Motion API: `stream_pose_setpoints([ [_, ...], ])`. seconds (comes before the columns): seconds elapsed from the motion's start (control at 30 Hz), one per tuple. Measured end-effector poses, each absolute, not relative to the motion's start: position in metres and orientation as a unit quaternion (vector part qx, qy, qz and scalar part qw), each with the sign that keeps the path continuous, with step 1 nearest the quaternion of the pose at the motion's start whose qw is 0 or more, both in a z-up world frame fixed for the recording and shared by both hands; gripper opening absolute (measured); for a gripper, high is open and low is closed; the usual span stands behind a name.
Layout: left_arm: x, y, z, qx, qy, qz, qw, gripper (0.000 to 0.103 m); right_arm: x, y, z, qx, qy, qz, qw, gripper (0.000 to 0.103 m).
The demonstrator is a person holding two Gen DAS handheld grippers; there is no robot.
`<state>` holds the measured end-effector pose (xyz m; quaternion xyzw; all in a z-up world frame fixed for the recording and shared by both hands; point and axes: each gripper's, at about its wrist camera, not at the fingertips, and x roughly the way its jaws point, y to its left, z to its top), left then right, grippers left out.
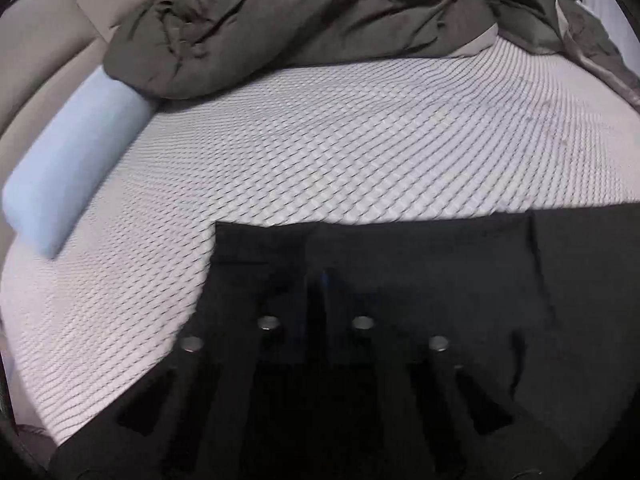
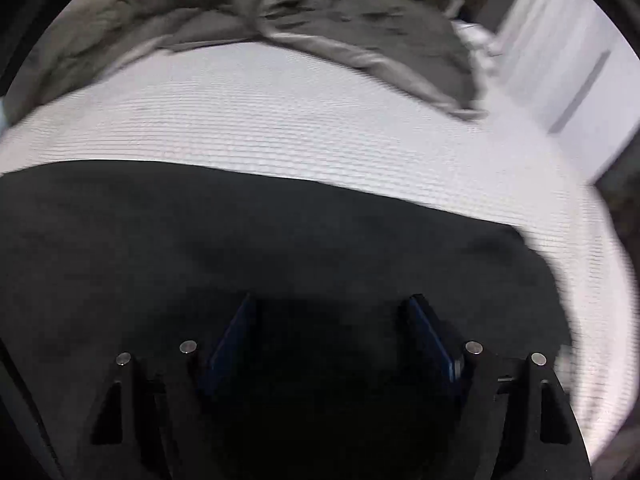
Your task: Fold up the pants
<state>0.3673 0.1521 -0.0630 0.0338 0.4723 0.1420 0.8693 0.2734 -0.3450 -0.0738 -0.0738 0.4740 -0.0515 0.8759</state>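
A: Pants (image 1: 440, 280), black, are shown spread flat on the white quilted mattress (image 1: 320, 152) and filling the lower half of both wrist views. How is the left gripper (image 1: 320, 280) placed against them?

B: Its fingers are seen pressed together, with no gap left, over the cloth near the garment's squared corner at 11 o'clock from the tips. Whether a fold of cloth is pinched between them cannot be told, black lying on black.

A: And the right gripper (image 2: 332, 312)?

B: Its jaws are held wide, blue pads (image 2: 236, 340) facing each other, with pants fabric beneath and between them; no pressing of the pads on the cloth is seen. The garment's long edge runs from 9 o'clock down toward 3 o'clock, ending at a rounded corner at 2 o'clock.

A: What room is left?

B: Bare mattress is shown beyond the pants toward 12 o'clock in both views. It is bounded at 12 o'clock by a rumpled grey-brown duvet (image 1: 320, 28), at 9 o'clock in the left view by a pale blue pillow (image 1: 72, 160), and at 3 o'clock in the right view by the mattress edge.
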Motion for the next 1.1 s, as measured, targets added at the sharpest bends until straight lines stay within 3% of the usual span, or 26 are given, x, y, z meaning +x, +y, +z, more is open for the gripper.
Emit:
stream_pose_setpoints([
  [0.1, 0.331, 0.146, -0.046, 0.021, 0.471, 0.117, 0.874, 0.013, 0.261, -0.368, -0.074, -0.04, 0.477, -0.078, 0.874, 0.055],
  [0.13, 0.315, 0.143, -0.039, 0.004, 0.465, 0.091, 0.88, 0.03, 0.253, -0.369, -0.069, -0.024, 0.474, -0.063, 0.878, 0.054],
  [0.17, 0.302, 0.141, -0.033, -0.003, 0.46, 0.076, 0.885, 0.063, 0.251, -0.369, -0.064, -0.017, 0.47, -0.048, 0.881, 0.054],
  [0.23, 0.273, 0.128, -0.03, 0.006, 0.448, 0.04, 0.893, 0.095, 0.231, -0.356, -0.05, -0.009, 0.457, 0.029, 0.889, 0.055],
  [0.3, 0.265, 0.117, -0.046, 0.042, 0.459, 0.043, 0.887, 0.094, 0.207, -0.333, -0.048, -0.04, 0.452, 0.069, 0.888, 0.055],
  [0.4, 0.263, 0.129, -0.056, 0.004, 0.454, 0.042, 0.89, 0.092, 0.194, -0.309, -0.067, -0.087, 0.474, 0.063, 0.874, 0.054],
  [0.5, 0.258, 0.135, -0.056, 0.017, 0.456, 0.074, 0.887, 0.058, 0.173, -0.324, -0.062, -0.081, 0.465, 0.046, 0.88, 0.054],
  [0.57, 0.261, 0.134, -0.058, 0.02, 0.458, 0.068, 0.886, 0.021, 0.173, -0.341, -0.063, -0.079, 0.464, 0.032, 0.881, 0.049],
  [0.63, 0.255, 0.133, -0.057, 0.024, 0.46, 0.075, 0.884, 0.012, 0.155, -0.361, -0.065, -0.076, 0.463, 0.011, 0.883, 0.019],
  [0.67, 0.251, 0.133, -0.058, 0.026, 0.46, 0.081, 0.884, 0.01, 0.151, -0.365, -0.066, -0.077, 0.464, 0.004, 0.883, 0.014],
  [0.8, 0.248, 0.135, -0.048, 0.011, 0.458, 0.097, 0.884, 0.01, 0.122, -0.37, -0.065, -0.064, 0.451, 0.003, 0.89, 0.012],
  [0.83, 0.239, 0.129, -0.042, 0.003, 0.455, 0.094, 0.885, 0.011, 0.121, -0.375, -0.063, -0.052, 0.443, 0.009, 0.895, 0.017],
  [0.9, 0.223, 0.115, -0.028, -0.01, 0.443, 0.074, 0.893, 0.032, 0.101, -0.373, -0.056, -0.03, 0.43, 0.025, 0.902, 0.031],
  [0.93, 0.22, 0.105, -0.022, -0.011, 0.433, 0.066, 0.899, 0.064, 0.096, -0.377, -0.055, -0.019, 0.418, 0.038, 0.907, 0.042],
  [0.97, 0.217, 0.097, -0.017, -0.01, 0.423, 0.062, 0.904, 0.085, 0.093, -0.379, -0.058, -0.016, 0.415, 0.049, 0.908, 0.045],
  [1.1, 0.218, 0.042, 0.004, 0.027, 0.394, 0.006, 0.919, 0.086, 0.087, -0.388, -0.075, -0.03, 0.435, 0.025, 0.9, 0.045],
])
